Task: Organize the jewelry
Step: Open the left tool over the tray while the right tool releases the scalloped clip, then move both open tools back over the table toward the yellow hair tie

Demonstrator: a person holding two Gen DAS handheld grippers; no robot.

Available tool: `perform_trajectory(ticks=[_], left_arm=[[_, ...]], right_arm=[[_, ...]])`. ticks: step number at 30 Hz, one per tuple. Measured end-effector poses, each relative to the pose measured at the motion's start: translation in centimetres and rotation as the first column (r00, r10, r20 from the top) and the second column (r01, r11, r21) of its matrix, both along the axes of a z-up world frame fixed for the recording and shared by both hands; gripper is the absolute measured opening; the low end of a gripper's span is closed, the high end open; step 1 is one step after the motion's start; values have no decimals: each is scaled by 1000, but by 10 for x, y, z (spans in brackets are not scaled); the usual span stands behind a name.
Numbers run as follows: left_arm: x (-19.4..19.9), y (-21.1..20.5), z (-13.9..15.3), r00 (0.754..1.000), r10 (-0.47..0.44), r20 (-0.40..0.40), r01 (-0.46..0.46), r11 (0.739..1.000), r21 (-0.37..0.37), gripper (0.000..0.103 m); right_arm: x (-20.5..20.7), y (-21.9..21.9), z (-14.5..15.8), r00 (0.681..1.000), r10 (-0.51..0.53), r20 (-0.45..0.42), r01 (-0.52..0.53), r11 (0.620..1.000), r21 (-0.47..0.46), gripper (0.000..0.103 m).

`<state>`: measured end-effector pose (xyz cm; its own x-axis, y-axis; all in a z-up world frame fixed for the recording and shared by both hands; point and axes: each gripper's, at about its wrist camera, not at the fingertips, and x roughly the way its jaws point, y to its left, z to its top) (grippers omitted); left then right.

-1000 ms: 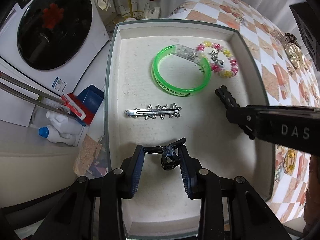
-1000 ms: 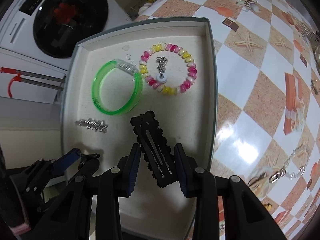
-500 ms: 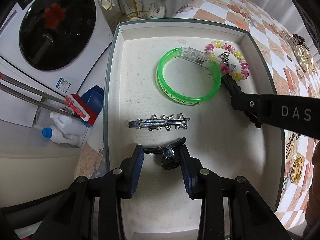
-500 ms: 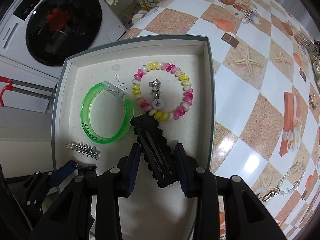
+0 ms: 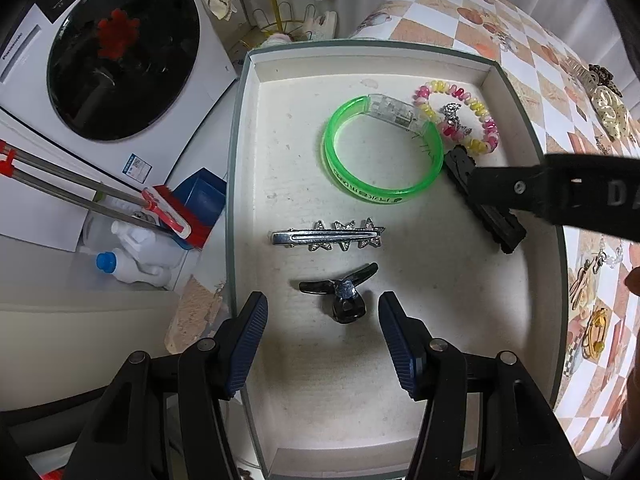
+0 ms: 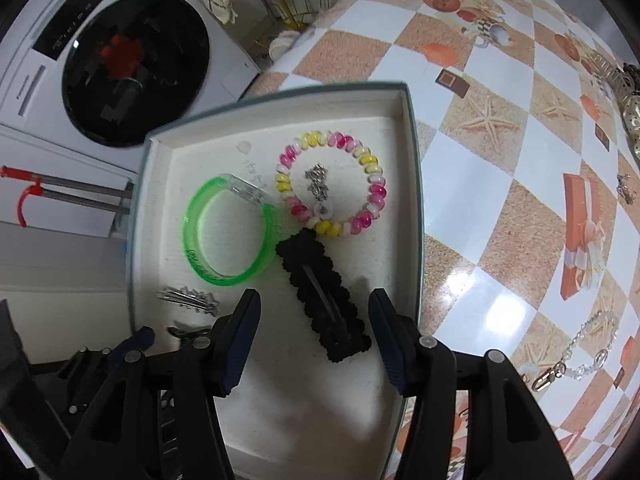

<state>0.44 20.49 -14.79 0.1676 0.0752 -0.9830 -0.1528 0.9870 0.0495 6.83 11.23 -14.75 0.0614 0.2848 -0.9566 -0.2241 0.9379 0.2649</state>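
The left tool (image 5: pixel 322 322) points down into a shallow white tray (image 5: pixel 240 184), its blue-padded jaws opening. A small black hair claw (image 5: pixel 340 294) lies on the tray floor between the pads, and neither pad touches it. Just beyond the claw lies a silver clip with three stars (image 5: pixel 328 234), and farther on a green bangle (image 5: pixel 382 152) lies flat.

The right tool (image 6: pixel 314 326) also points down into the tray, its jaws opening too. A long black scalloped hair clip (image 6: pixel 322 294) lies between its pads with a gap on each side. The clip's far end lies just beside the green bangle and a pink-and-yellow beaded bracelet (image 6: pixel 332 188) that has a small silver charm inside its ring.

The tray sits at the edge of a tabletop (image 6: pixel 500 184) covered in an orange-and-white checked cloth. Loose jewelry, including a silver chain (image 6: pixel 580 352), lies on the cloth to the right. A white washing machine (image 5: pixel 100 64) stands behind the tray.
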Motion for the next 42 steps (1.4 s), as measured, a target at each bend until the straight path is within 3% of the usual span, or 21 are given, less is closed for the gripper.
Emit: perform_trajectory(ticks=[13, 14, 15, 16, 25, 27, 40, 42], left_arm=[[-3, -10, 18, 999, -36, 7, 36, 999, 19, 64], [-3, -12, 19, 999, -41, 6, 41, 999, 22, 70], [-3, -12, 20, 999, -44, 6, 44, 999, 25, 92], [-3, -13, 23, 999, -45, 17, 45, 998, 34, 100], [1, -29, 36, 993, -115, 30, 113, 992, 58, 100], [3, -36, 40, 990, -138, 35, 136, 989, 57, 100], [20, -96, 58, 951, -304, 55, 303, 953, 32, 100], [21, -106, 59, 945, -322, 61, 321, 947, 29, 100]], right_arm=[[-11, -42, 49, 997, -68, 37, 65, 995, 80, 68], [-12, -48, 51, 996, -75, 39, 71, 994, 82, 69], [-13, -51, 55, 996, -81, 42, 77, 994, 83, 70], [-14, -53, 57, 995, -88, 44, 84, 993, 84, 71], [-32, -92, 64, 981, -192, 38, 188, 978, 85, 72], [-38, -107, 65, 974, -223, 34, 220, 972, 85, 82], [-90, -202, 61, 900, -436, 6, 435, 899, 48, 83], [-101, -215, 56, 884, -467, -3, 467, 883, 38, 96]])
